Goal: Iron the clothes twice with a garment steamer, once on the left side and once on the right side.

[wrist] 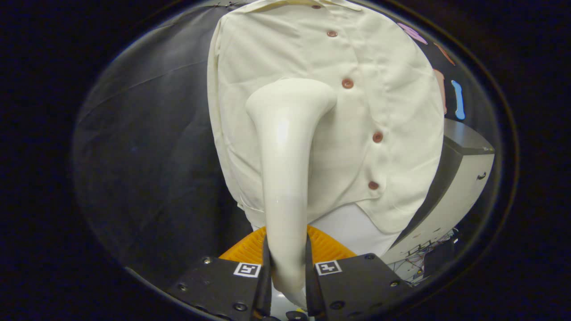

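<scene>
A cream button-up shirt [388, 102] hangs in front of me, with a row of brown buttons [347, 83] running down its placket. My gripper [287, 263] is shut on the handle of a white garment steamer [285, 156]. The handle rises from between my fingers. Its wide head rests against the shirt's middle, just left of the button row. The shirt's hem hangs a little above my fingers.
A white board [352, 229] shows below the shirt's hem, and an orange ribbed piece [328, 247] lies just beyond my fingers. A grey and white cabinet [464, 178] stands to the right of the shirt, with loose wires [424, 254] at its base.
</scene>
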Tool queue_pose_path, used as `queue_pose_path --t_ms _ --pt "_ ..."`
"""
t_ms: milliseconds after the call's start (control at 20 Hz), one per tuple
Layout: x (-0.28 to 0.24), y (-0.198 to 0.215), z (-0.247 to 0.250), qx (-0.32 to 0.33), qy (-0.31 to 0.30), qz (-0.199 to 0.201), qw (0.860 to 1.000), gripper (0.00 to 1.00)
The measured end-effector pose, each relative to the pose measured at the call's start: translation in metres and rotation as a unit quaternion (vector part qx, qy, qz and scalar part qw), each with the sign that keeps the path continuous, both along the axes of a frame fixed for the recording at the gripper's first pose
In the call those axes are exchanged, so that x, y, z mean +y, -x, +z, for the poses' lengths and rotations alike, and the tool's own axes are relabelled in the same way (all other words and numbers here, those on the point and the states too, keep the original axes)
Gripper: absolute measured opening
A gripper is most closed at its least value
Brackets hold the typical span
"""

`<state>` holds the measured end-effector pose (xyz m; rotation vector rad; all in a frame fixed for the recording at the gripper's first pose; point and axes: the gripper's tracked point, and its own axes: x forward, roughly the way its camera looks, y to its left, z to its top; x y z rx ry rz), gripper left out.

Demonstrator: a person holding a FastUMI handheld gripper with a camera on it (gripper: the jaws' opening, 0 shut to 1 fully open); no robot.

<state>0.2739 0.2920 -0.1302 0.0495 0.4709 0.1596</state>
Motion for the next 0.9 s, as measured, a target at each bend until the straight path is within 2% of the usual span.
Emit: queue_pose_path --t_ms 400,700,900 --pt "0.002 0.021 -0.043 0.048 -0.008 0.021 0.999 0.27" --pt "-0.015 0.053 -0.064 0.079 -0.006 0.022 0.997 0.27" --pt "-0.023 0.073 -0.058 0.076 -0.014 0.023 0.997 0.27"
